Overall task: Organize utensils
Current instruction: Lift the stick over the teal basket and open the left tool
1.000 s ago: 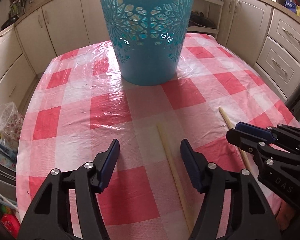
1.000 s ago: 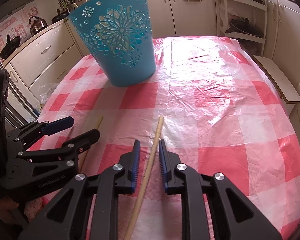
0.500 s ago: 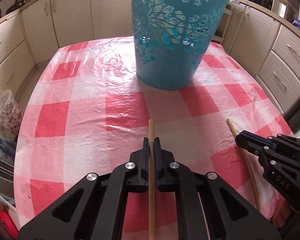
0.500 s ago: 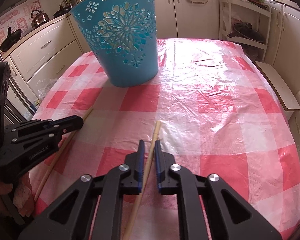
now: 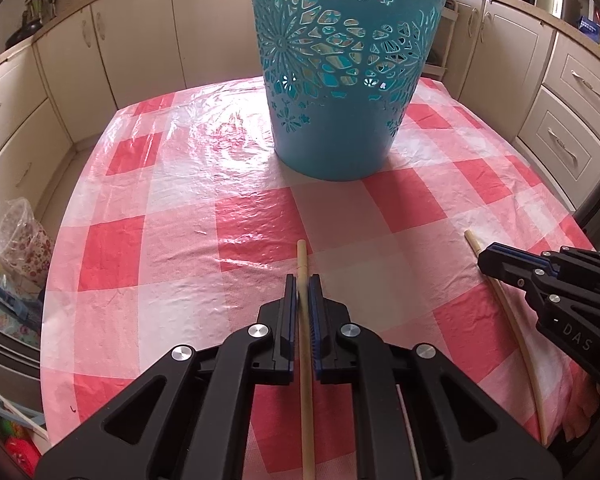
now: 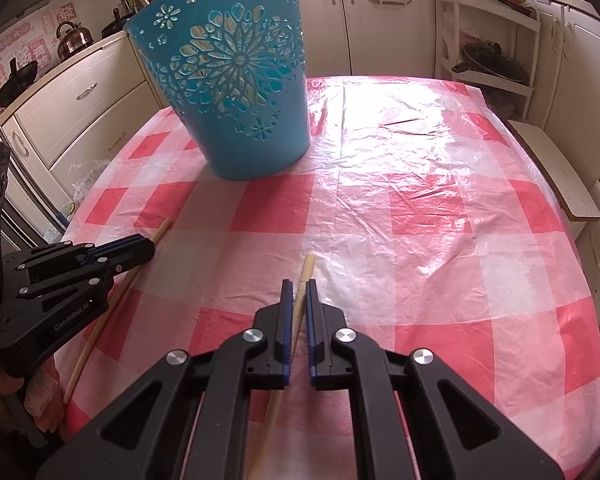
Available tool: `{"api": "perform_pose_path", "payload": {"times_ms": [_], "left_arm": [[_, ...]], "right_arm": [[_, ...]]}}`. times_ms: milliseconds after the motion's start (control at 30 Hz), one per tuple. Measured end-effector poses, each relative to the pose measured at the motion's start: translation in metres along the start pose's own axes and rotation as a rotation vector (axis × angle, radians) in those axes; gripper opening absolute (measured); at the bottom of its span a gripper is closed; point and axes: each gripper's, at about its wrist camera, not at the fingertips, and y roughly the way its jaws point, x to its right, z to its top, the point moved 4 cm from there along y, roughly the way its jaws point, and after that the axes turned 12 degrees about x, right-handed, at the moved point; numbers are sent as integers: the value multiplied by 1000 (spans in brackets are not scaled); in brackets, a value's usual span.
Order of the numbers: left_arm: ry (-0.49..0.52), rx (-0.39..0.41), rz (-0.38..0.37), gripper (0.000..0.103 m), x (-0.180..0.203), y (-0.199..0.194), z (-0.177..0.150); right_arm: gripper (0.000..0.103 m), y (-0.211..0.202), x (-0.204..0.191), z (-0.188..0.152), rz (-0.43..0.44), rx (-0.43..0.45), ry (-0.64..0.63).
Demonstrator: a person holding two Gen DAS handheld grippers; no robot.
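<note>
Bright daylight w/ glare on the plastic tablecloth [image 6: 400, 128], soft shadow under blue basket [image 5: 340, 80], fisheye warp + dark corners.

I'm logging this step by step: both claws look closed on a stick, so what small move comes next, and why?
Probably lift both sticks off the tablecloth together. The left claw is shut on the left chopstick, the right claw on the right chopstick, and the blue basket stands ahead, its rim high above them.
</note>
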Motion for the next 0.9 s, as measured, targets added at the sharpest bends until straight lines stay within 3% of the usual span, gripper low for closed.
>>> {"api": "perform_pose_path", "payload": {"times_ms": [333, 567, 900], "left_arm": [[-113, 4, 4, 5, -21, 1, 0], [-33, -2, 30, 5, -12, 3, 1], [-38, 7, 3, 5, -5, -11, 3]], "right_arm": [[7, 0, -3, -1, 20, -6, -4], [7, 1, -8, -2, 7, -5, -41], [7, 0, -7, -3, 4, 2, -36]]}}
